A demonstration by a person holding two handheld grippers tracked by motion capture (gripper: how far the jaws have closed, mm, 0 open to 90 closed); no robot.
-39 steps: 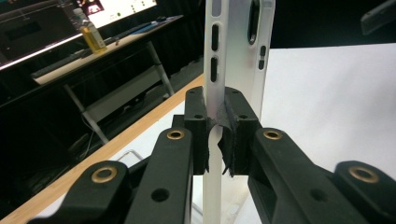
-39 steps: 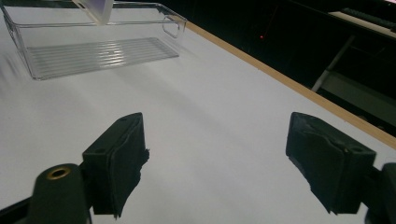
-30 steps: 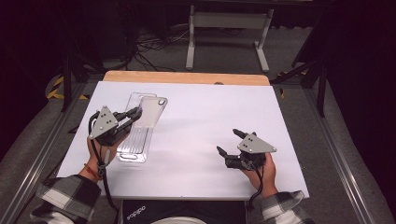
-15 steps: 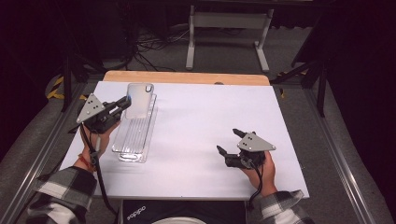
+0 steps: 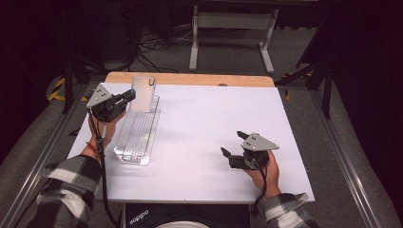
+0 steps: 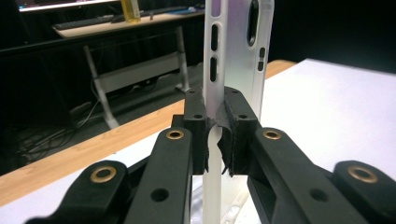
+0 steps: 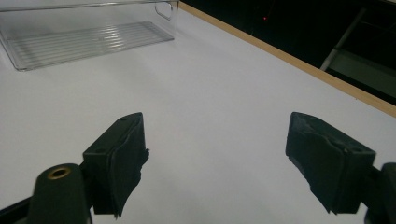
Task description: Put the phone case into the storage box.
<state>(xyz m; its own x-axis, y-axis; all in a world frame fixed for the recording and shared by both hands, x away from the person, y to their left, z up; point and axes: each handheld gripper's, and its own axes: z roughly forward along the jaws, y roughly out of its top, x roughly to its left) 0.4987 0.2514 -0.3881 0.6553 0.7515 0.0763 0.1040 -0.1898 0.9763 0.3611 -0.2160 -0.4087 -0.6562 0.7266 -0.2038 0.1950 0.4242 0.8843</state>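
Table (image 5: 199, 137): covered in white, with a wooden edge along the far side
Clear tray (image 5: 138, 137): seen at about 9 o'clock on the table, lengthwise, ribbed floor bare
Phone case (image 5: 143, 93): held upright over the tray's far end, around 11 o'clock, its thin edge pinched
Left gripper (image 5: 129, 96): clamped tight on the phone case (image 6: 233, 51), pads pressed to both faces
Right gripper (image 5: 234, 145): parked near 4 o'clock, jaws spread apart, nothing gripped, white tabletop seen between the pads (image 7: 119, 161)
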